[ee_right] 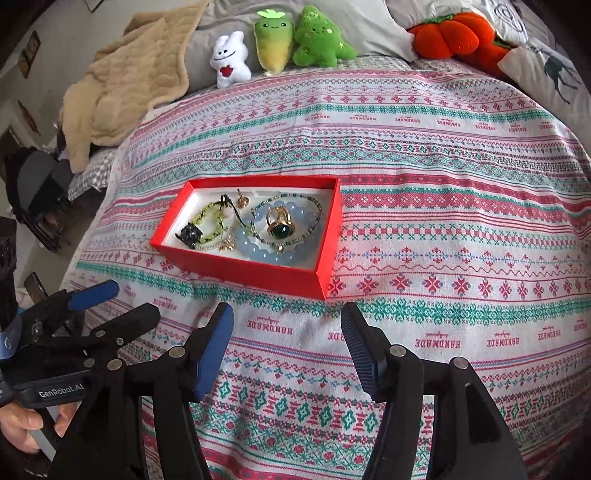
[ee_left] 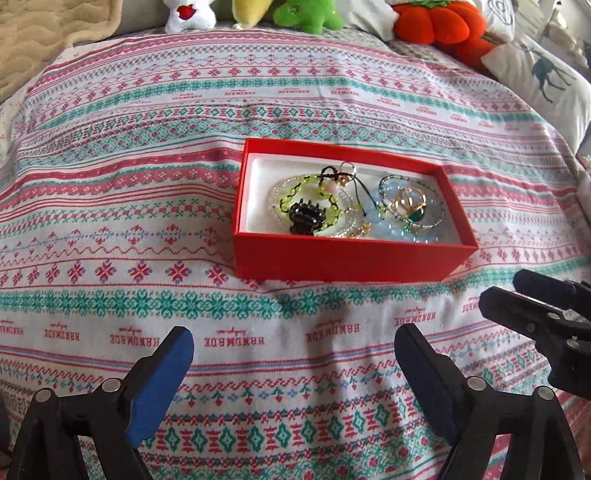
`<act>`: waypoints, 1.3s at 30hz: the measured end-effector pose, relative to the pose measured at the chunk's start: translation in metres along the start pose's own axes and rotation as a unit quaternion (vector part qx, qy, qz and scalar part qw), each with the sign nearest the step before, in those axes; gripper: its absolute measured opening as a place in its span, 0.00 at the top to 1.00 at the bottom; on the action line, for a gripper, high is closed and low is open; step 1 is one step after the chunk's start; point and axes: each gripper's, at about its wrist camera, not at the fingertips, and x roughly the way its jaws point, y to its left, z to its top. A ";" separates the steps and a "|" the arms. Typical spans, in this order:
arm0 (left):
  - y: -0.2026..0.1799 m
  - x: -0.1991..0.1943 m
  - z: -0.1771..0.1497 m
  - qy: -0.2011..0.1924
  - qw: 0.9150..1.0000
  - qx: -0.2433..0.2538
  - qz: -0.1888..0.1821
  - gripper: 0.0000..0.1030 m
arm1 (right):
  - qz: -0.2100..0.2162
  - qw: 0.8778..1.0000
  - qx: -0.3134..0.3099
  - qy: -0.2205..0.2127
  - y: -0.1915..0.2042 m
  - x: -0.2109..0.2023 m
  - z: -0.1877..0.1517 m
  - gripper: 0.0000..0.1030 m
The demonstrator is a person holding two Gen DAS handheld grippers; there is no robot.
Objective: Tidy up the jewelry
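A red box (ee_left: 347, 258) with a white lining lies on the patterned bedspread; it also shows in the right wrist view (ee_right: 236, 267). Inside lie a green beaded bracelet (ee_left: 295, 184), a black hair clip (ee_left: 304, 218), a pale blue bead bracelet (ee_left: 391, 232), a gold ring with a green stone (ee_right: 280, 225) and small gold pieces. My left gripper (ee_left: 291, 347) is open and empty, in front of the box. My right gripper (ee_right: 286, 332) is open and empty, also in front of the box. Each gripper shows at the edge of the other's view.
Plush toys line the far edge: a white one (ee_right: 231, 62), a yellow-green one (ee_right: 273, 40), a green one (ee_right: 319, 37) and an orange pumpkin (ee_right: 454, 33). A beige blanket (ee_right: 125, 81) lies far left. A deer-print pillow (ee_left: 550, 77) lies far right.
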 end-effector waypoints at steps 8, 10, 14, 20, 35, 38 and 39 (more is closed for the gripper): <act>0.006 -0.003 -0.024 0.025 0.999 -0.013 0.038 0.01 | -0.049 0.999 -0.014 0.005 0.007 -0.012 -0.030 0.13; 0.007 -0.004 -0.031 0.026 0.998 -0.015 0.050 0.01 | -0.063 0.998 -0.013 0.010 0.008 -0.012 -0.036 0.11; 0.007 -0.005 -0.039 0.026 0.997 -0.016 0.066 0.01 | -0.099 0.995 -0.012 0.013 0.013 -0.011 -0.044 0.07; 0.004 -0.005 -0.042 0.012 0.996 -0.019 0.088 0.01 | -0.120 0.992 -0.027 0.014 0.024 -0.004 -0.051 0.07; -0.001 -0.001 -0.042 0.014 0.995 -0.017 0.094 0.01 | -0.128 0.991 -0.020 0.018 0.025 0.002 -0.049 0.07; -0.001 -0.001 -0.042 0.015 0.995 -0.017 0.094 0.01 | -0.129 0.991 -0.020 0.019 0.025 0.003 -0.050 0.07; -0.001 -0.001 -0.042 0.015 0.995 -0.017 0.095 0.01 | -0.130 0.991 -0.020 0.020 0.025 0.003 -0.050 0.07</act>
